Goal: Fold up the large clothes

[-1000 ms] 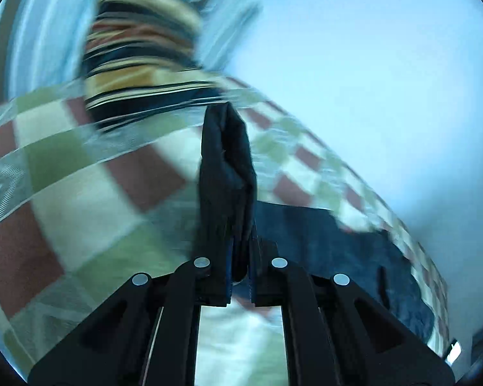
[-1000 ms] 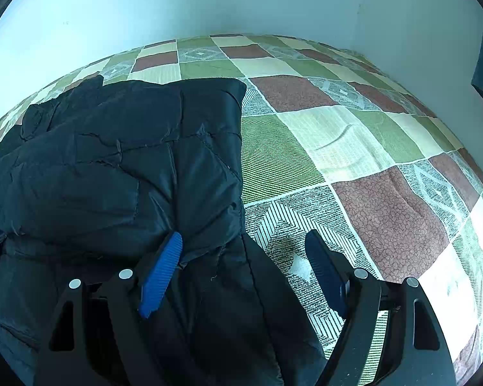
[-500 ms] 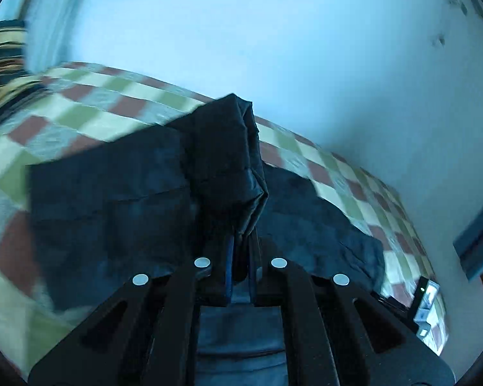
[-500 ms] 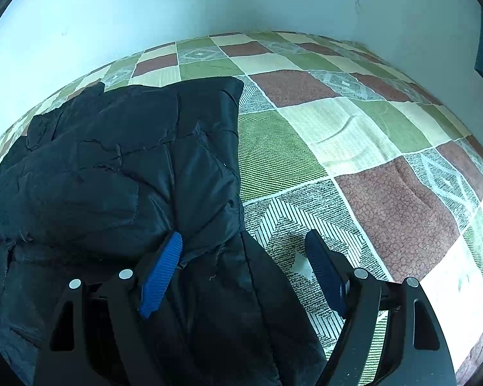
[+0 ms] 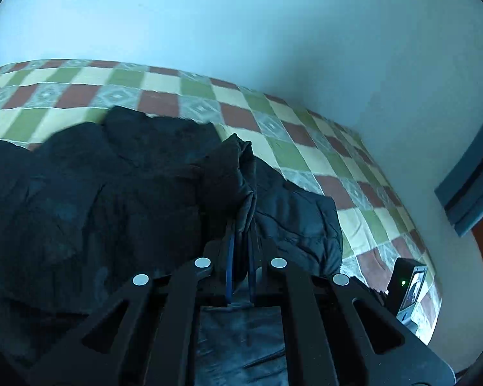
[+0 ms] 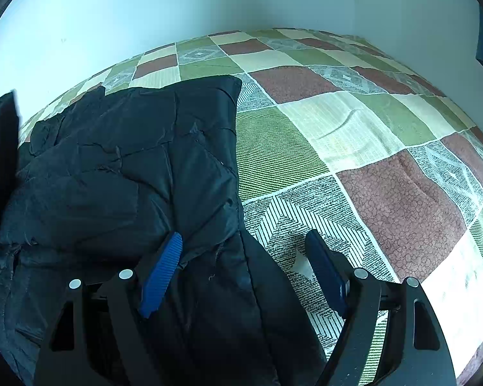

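— On the bed (image 6: 354, 135), where is the jacket (image 6: 128, 167)?
— It lies spread on the checked cover. The left gripper (image 5: 240, 244) is clamped on a raised fold of it.
— And the right gripper (image 6: 243, 251)?
— Its jaws stand wide apart over the jacket's edge, gripping nothing.

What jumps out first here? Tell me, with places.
The black jacket jumps out first, spread over the left of the checked bedspread. The left claw is shut on a raised fold of it, near the middle of the left wrist view. The right claw gapes open at the jacket's right edge.
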Tool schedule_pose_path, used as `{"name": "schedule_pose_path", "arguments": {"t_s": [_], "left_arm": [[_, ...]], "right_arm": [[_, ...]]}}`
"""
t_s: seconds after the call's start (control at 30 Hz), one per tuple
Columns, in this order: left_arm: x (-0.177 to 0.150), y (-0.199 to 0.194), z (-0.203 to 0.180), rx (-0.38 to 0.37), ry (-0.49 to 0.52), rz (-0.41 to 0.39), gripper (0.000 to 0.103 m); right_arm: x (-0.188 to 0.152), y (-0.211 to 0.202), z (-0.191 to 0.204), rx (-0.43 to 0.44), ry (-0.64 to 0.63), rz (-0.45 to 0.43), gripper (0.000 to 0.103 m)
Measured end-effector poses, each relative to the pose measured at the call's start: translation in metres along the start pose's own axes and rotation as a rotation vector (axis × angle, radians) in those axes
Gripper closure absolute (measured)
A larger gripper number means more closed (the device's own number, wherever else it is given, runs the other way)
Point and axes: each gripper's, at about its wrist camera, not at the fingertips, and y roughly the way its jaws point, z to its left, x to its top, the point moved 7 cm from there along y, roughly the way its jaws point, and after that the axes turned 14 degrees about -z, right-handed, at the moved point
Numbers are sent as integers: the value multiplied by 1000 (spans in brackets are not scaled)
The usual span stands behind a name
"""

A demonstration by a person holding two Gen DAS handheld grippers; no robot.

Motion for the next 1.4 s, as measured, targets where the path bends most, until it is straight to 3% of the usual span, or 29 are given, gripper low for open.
{"name": "schedule_pose_path", "arguments": {"t_s": [0.33, 0.63, 0.83, 0.93, 1.0, 1.03, 1.17, 1.3, 1.4], "left_arm": [[-36, 59, -49, -43, 40, 109, 97], [-74, 96, -44, -12, 1, 194, 97], [-78, 102, -50, 13, 59, 197, 95], [-71, 86, -58, -5, 103, 187, 81], [-62, 63, -59, -22, 110, 163, 59], [-56, 52, -57, -28, 114, 142, 55], [-31, -2, -19, 8, 128, 63, 54], [-15, -35, 58, 155, 117, 34, 54], [-6, -53, 122, 295, 106, 16, 54]], "right_arm": [[0, 2, -3, 5, 10, 5, 26], [0, 3, -3, 4, 9, 7, 26], [-1, 4, -3, 2, 7, 8, 25], [-1, 4, -3, 3, 10, 7, 25], [-1, 4, -4, 4, 12, 7, 24], [-1, 4, -4, 2, 11, 6, 24], [2, 1, -4, -1, 8, 7, 24], [13, -12, -3, -32, -9, -4, 25], [35, -41, 11, -29, 5, -80, 28]]}}
